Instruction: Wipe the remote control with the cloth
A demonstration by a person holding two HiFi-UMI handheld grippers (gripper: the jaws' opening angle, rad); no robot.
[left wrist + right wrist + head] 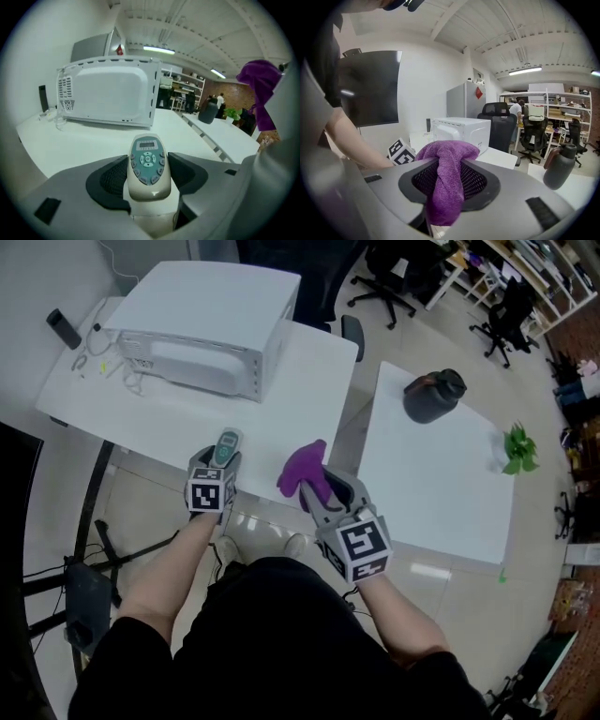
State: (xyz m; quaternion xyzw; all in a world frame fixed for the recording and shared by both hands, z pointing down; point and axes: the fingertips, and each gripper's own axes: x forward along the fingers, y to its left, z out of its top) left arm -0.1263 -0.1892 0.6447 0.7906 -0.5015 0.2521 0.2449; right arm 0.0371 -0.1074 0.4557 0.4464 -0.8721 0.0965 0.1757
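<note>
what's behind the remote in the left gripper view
Behind the remote lies white table, then a white microwave farther back. The strip of table straight behind the remote is covered, and its lower end is hidden between the jaws.

Remote [226,447] left of cloth [305,474]; microwave [211,324] on left table [302,399]; jug [433,395] on right table [431,498]
</note>
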